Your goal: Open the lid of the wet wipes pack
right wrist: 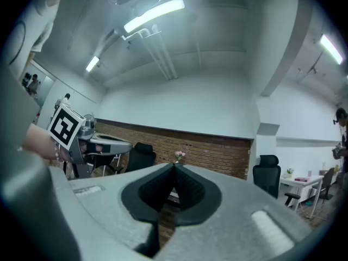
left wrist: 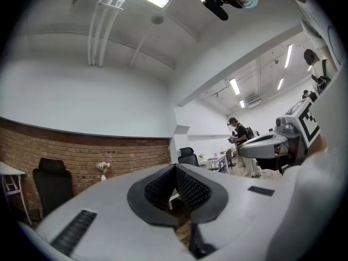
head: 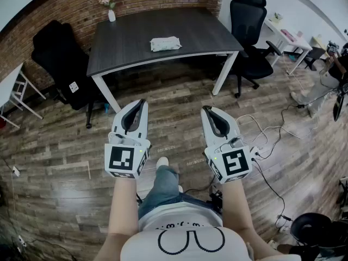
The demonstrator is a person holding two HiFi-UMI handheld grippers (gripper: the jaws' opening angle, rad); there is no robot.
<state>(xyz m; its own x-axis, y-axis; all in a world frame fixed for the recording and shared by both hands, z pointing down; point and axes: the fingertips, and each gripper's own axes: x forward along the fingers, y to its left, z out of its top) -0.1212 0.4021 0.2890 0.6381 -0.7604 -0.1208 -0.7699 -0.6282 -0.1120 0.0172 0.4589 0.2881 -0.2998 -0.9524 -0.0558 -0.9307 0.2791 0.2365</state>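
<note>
A white wet wipes pack (head: 165, 43) lies flat near the middle of a dark desk (head: 136, 50), well ahead of both grippers. My left gripper (head: 142, 102) and my right gripper (head: 205, 109) are held side by side over the wooden floor, short of the desk's front edge. Both are shut with nothing between the jaws. The left gripper view shows its closed tips (left wrist: 175, 167) pointing at the brick wall, with the other gripper (left wrist: 269, 144) to the right. In the right gripper view the tips (right wrist: 174, 166) meet too. The pack is hidden in both gripper views.
A small vase of pink flowers (head: 111, 7) stands at the desk's back edge. Black office chairs (head: 61, 64) (head: 251, 34) flank the desk. Cables (head: 272, 137) trail on the floor at the right. A white table (head: 288, 37) and a person (left wrist: 237, 132) are farther off.
</note>
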